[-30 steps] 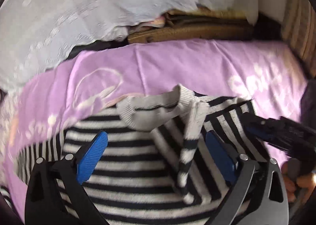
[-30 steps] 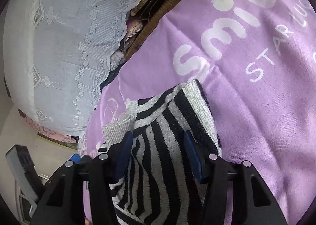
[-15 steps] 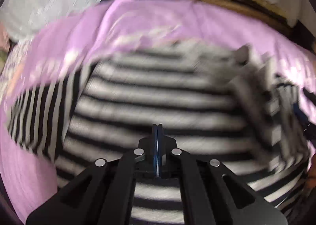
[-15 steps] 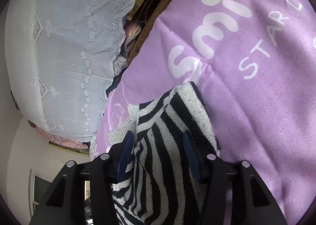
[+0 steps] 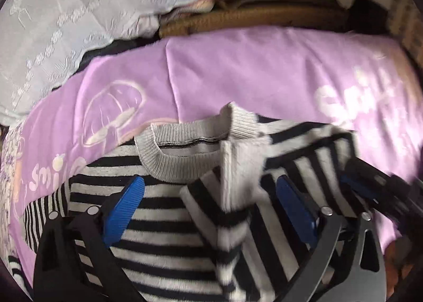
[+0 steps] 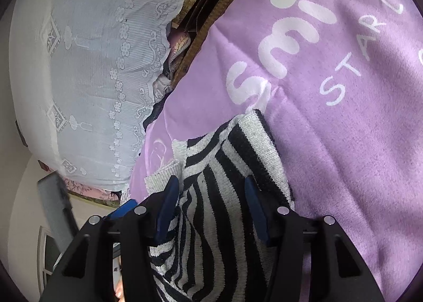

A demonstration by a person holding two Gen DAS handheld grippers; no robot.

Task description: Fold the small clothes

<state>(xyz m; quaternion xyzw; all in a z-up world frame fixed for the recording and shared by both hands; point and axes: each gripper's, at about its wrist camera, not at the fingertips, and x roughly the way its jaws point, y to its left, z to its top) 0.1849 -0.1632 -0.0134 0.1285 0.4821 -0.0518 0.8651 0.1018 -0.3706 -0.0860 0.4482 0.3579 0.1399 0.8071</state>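
Note:
A small black-and-white striped sweater [image 5: 169, 222] with a grey ribbed collar [image 5: 182, 153] lies on a purple printed blanket [image 5: 238, 74]. One striped sleeve [image 5: 232, 196] is folded across its front. My left gripper [image 5: 208, 196] is open, its blue pads either side of the folded sleeve, just above the sweater. The right gripper [image 5: 370, 190] shows at the sweater's right edge in the left wrist view. In the right wrist view the right gripper [image 6: 211, 196] is open, its blue pads astride a fold of the sweater [image 6: 224, 169].
A white lace curtain [image 5: 79, 10] hangs behind the blanket, also in the right wrist view [image 6: 92, 63]. A brown wooden edge with stacked fabrics [image 5: 251, 13] runs along the blanket's far side. The blanket carries white "smile" lettering [image 6: 277, 50].
The left gripper was shut close over the sweater half a second ago; now it is open again and drawn back, with the sleeve folded across the front. The right gripper has barely moved.

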